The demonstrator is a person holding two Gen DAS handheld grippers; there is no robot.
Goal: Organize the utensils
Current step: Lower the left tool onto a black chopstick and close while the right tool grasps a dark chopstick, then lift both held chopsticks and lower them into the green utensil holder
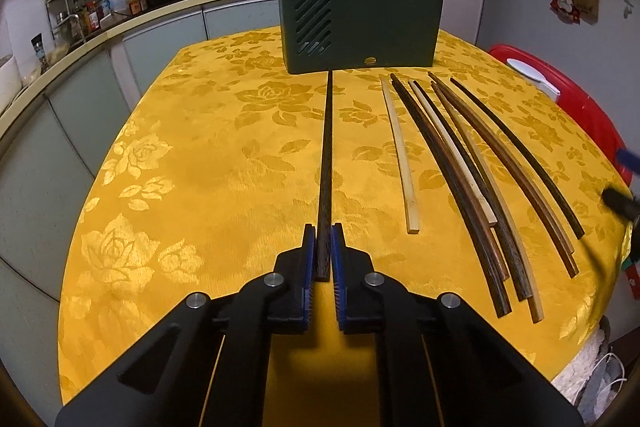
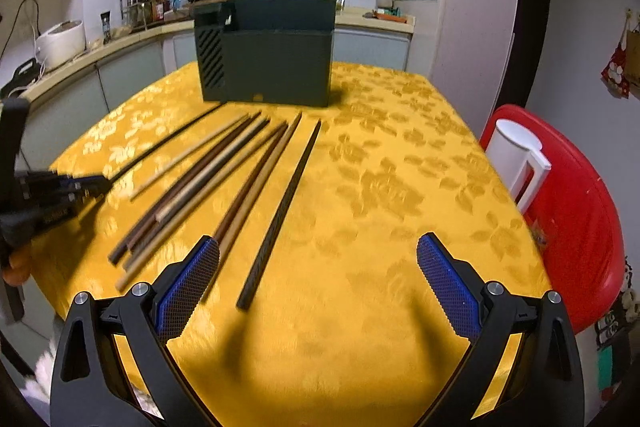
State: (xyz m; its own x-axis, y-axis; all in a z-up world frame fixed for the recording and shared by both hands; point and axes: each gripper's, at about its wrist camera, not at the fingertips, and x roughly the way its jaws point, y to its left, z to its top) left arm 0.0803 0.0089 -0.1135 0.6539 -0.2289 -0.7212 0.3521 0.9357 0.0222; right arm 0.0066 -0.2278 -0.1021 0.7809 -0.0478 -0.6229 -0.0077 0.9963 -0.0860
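Left gripper point(image 1: 324, 239): blue ridged pads clamped on the square butt end of a dark wooden chopstick point(image 1: 327, 155), slender and tapering, running straight ahead from the jaws to a fine tip just short of the holder. Black angular gripper arms with round silver pivot pins.

Straight ahead of the left gripper, at the far end of the tabletop point(image 1: 200, 167): dark green utensil holder point(image 1: 360, 23), box-shaped, smooth matte walls, stepped compartments, diagonal vent slots on its left face, small round emblem low on the front.

Right of the left gripper: loose chopsticks point(image 1: 460, 163) lying flat in a rough fan, thin tips towards the holder, blunt ends nearer; pale bamboo-coloured, mid-brown and near-black wood, several touching or overlapping.

Right gripper point(image 2: 318, 283): jaws wide apart, nothing between them, blue cross-hatched pads facing inward, just above the cloth. Ahead and slightly left of it: one black chopstick point(image 2: 282, 215), apart from the rest of the fan. Left pad beside the butt ends of a brown pair.

Covering the tabletop: yellow cloth, glossy, woven with a rose-and-leaf pattern.

Far right of the right gripper: red plastic stool point(image 2: 576, 211), rounded, glossy, bearing a white lidded container point(image 2: 516, 159).
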